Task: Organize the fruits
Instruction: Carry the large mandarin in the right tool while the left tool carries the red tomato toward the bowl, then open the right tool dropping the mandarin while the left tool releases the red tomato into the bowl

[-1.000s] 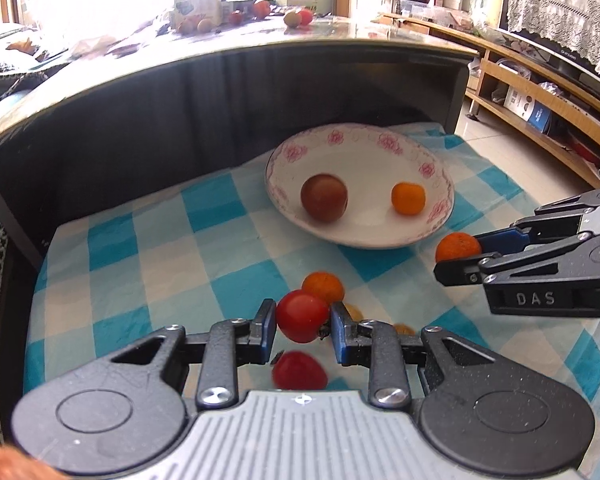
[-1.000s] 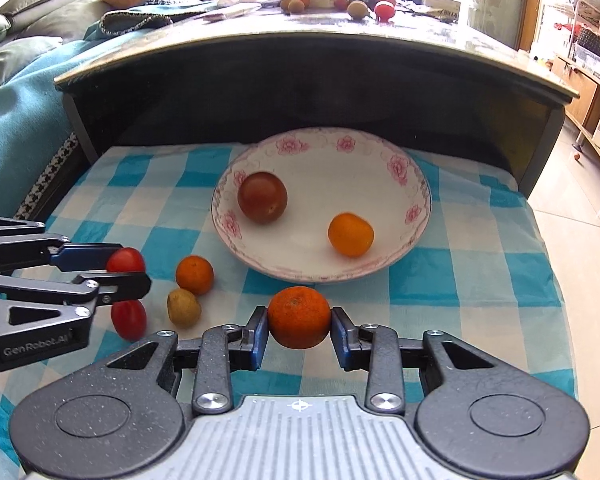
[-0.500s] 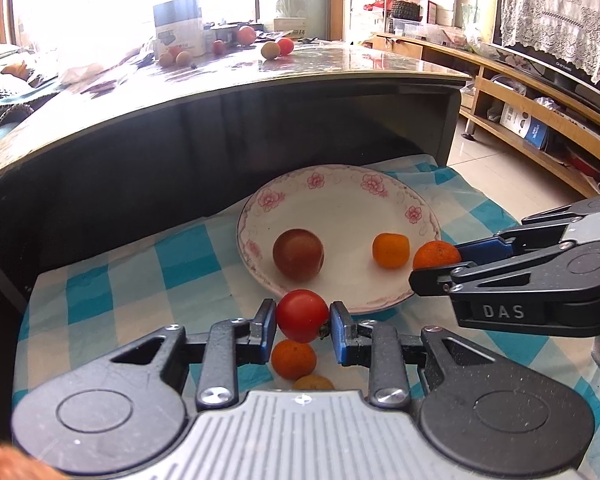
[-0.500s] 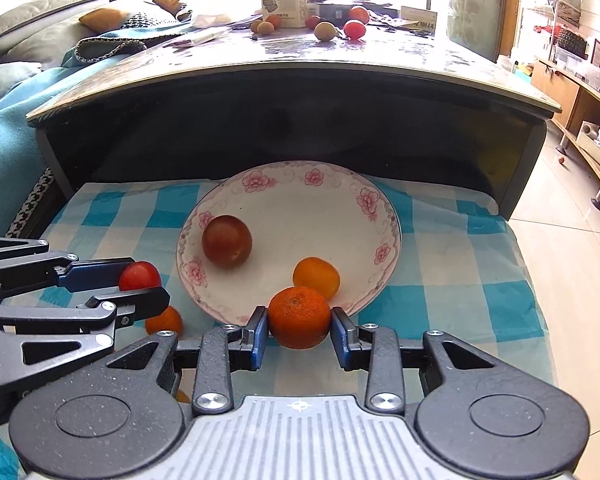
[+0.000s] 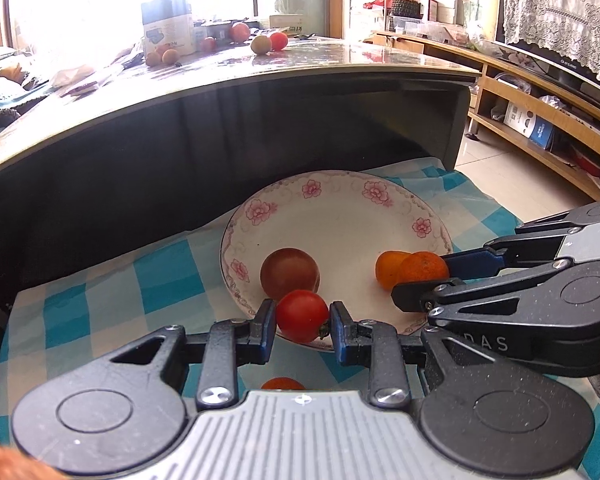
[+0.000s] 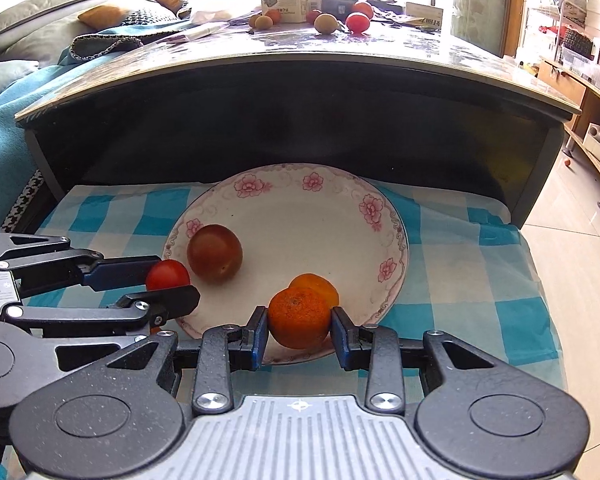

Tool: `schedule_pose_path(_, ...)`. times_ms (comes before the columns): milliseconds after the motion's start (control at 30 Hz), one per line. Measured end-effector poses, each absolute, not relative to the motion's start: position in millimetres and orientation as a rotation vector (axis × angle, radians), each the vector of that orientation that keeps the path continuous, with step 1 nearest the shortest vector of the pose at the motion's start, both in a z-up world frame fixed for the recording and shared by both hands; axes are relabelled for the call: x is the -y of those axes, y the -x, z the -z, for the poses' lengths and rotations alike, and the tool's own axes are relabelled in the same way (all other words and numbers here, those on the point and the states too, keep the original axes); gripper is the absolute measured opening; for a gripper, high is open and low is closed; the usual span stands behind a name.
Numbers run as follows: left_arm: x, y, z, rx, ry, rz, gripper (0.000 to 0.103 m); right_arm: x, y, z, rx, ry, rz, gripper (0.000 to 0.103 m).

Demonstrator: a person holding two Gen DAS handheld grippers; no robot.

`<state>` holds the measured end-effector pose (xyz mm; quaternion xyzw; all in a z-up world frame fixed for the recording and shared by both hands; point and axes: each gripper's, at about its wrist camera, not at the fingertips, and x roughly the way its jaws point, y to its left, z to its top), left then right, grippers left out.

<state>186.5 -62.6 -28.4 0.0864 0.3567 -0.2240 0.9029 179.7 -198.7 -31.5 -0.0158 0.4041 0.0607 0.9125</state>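
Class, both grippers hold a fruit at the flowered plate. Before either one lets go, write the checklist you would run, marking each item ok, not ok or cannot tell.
1. Left gripper grips the red cherry tomato: ok.
2. Right gripper grips the rough orange mandarin: ok.
3. Tomato is over the white flowered plate: ok, at its near rim.
4. Mandarin is clear of the smooth orange fruit already on the plate: cannot tell, they overlap.
5. Dark red plum is clear of the tomato: cannot tell.

Blown-out window (image 5: 100, 8) glare, fisheye-curved edges, sharp shaded foreground
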Motion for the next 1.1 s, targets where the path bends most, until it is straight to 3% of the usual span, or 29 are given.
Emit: schedule_pose_path(1100,71.7,-213.8,40.3,-0.721,-0.186,0.423,0.039,204.8,-209.4,34.1,-0.758,0.011,-0.144,0.035)
